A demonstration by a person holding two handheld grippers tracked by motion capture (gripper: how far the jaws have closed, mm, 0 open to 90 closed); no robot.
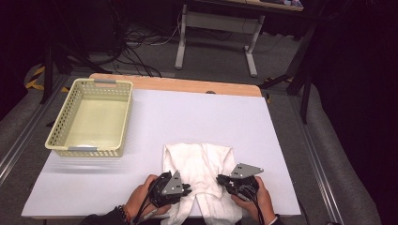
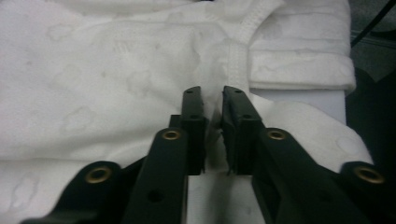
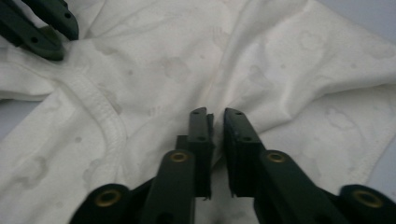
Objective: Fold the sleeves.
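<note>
A white garment (image 1: pixel 197 161) with a faint printed pattern lies folded at the near edge of the white table (image 1: pixel 187 112), its two legs hanging toward the person. My left gripper (image 1: pixel 185 190) sits at the garment's left lower part, my right gripper (image 1: pixel 223 180) at its right lower part. In the left gripper view the black jaws (image 2: pixel 212 95) pinch a fold of the cloth (image 2: pixel 93 70) beside a stitched seam. My right gripper (image 3: pixel 215 114) likewise pinches a ridge of the cloth (image 3: pixel 280 60). The left gripper's jaws (image 3: pixel 46 28) show at that view's top left.
A pale yellow perforated basket (image 1: pixel 70 105) stands at the table's far left, nothing visible inside it. A wooden strip (image 1: pixel 187 86) runs along the table's far edge. Beyond it are a desk frame (image 1: pixel 216 33) and cables on the floor.
</note>
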